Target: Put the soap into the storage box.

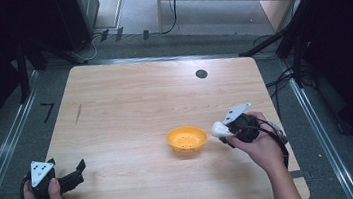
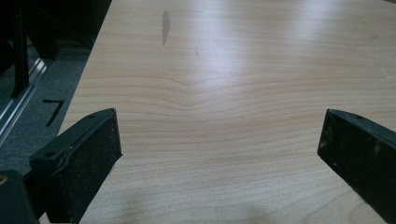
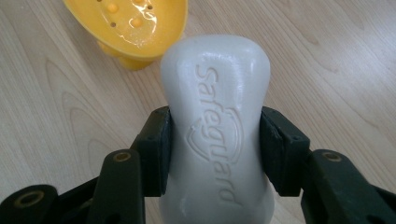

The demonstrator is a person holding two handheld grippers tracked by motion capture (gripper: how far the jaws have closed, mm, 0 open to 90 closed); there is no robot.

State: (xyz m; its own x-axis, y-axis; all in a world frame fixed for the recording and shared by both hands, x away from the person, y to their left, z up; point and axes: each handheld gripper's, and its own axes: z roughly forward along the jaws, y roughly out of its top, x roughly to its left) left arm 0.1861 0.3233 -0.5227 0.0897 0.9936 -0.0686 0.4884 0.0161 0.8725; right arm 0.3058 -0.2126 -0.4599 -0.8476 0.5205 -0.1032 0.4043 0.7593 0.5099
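Carry step in hand: right gripper (image 3: 215,154) clamps white soap bar (image 3: 215,116) just beside orange soap dish (image 1: 186,138); left gripper (image 2: 219,154) idle, jaws apart; next, probably, centre over dish, lower, release.

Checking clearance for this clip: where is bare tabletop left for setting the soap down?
Nearly all of the pale wooden table is bare: the far half up to the small black round hole, and the left side beside the open left tongs. Only around the yellow plastic soap dish and the white soap bar is it crowded.
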